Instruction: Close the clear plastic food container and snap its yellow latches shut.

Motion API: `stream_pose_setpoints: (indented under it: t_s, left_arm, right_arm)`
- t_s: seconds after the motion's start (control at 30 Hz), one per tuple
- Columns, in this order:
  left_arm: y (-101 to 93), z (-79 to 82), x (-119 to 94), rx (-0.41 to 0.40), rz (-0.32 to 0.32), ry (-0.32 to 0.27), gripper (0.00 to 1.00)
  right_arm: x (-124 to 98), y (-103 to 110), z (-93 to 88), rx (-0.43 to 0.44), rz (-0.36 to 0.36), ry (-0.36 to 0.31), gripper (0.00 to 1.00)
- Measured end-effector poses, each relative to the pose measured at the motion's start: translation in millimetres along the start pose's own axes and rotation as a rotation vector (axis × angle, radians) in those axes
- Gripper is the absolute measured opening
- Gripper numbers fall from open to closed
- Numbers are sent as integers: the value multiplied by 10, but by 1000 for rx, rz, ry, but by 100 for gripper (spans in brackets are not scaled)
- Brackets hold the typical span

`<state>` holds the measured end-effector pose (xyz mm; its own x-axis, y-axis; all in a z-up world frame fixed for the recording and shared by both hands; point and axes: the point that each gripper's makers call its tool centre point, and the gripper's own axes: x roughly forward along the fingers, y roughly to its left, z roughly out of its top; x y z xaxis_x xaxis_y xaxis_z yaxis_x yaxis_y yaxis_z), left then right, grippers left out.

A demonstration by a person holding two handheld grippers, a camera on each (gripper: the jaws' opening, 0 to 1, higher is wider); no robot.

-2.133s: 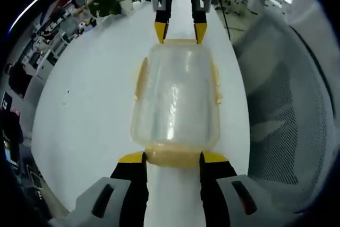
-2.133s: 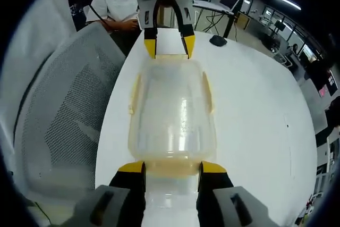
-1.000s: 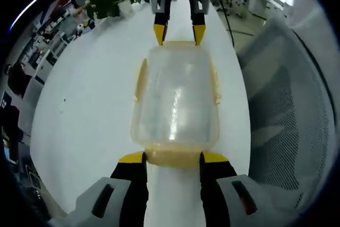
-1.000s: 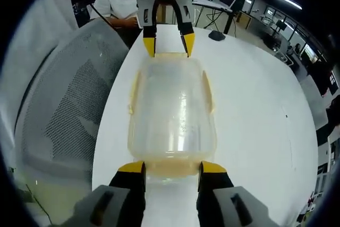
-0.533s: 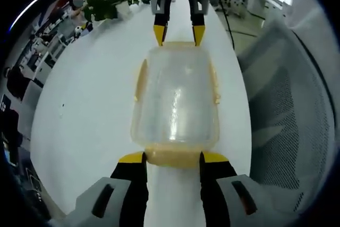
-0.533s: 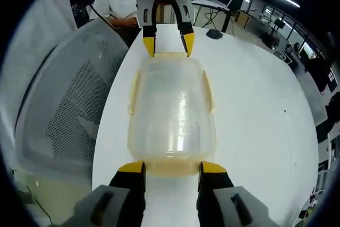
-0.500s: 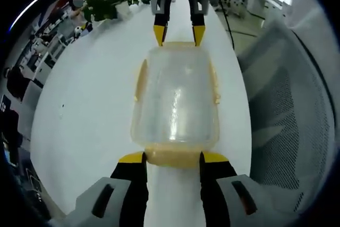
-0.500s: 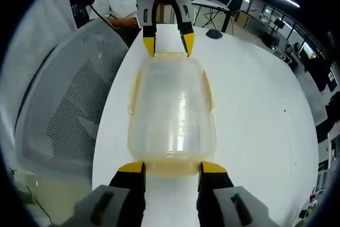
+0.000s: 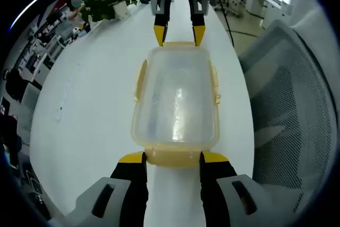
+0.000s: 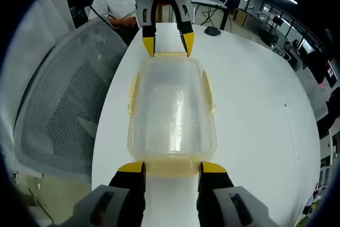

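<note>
Lying flat on the white worktop (image 9: 95,104), the clear plastic food container (image 9: 177,99) has its lid seated on top and sits lengthwise between the two grippers, which face each other across it. In the left gripper view, the left gripper (image 9: 172,157) has its yellow-tipped jaws spread, one at each side of the yellow end latch (image 9: 171,157) nearest the camera; contact with that latch cannot be confirmed. At the far end of the container in that view, the right gripper (image 9: 179,33) stands with jaws likewise spread, tips just beside the far end latch. The right gripper view gives the mirror arrangement: the right gripper (image 10: 171,167) with jaws apart flanking the near latch (image 10: 171,168), the container (image 10: 171,109) ahead, and the left gripper (image 10: 164,43) at the far end. Yellow side latches (image 9: 141,80) run along both long edges; whether they are snapped down cannot be told. A mesh-backed chair (image 9: 289,104) stands beside the worktop edge, and a potted plant (image 9: 109,1) sits at the far end. A person in a white shirt (image 10: 116,3) is behind the left gripper in the right gripper view.
</note>
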<state>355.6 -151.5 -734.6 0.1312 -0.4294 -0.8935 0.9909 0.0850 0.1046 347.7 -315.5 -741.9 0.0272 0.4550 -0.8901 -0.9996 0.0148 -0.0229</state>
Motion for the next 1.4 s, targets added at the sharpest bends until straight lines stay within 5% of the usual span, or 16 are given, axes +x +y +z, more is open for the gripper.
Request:
stream_pose_setpoints:
  t_s: [1.4]
  left_arm:
    - [-31, -55, 67, -12, -30, -30, 36]
  right_arm:
    - [29, 18, 9, -1, 26, -14, 36]
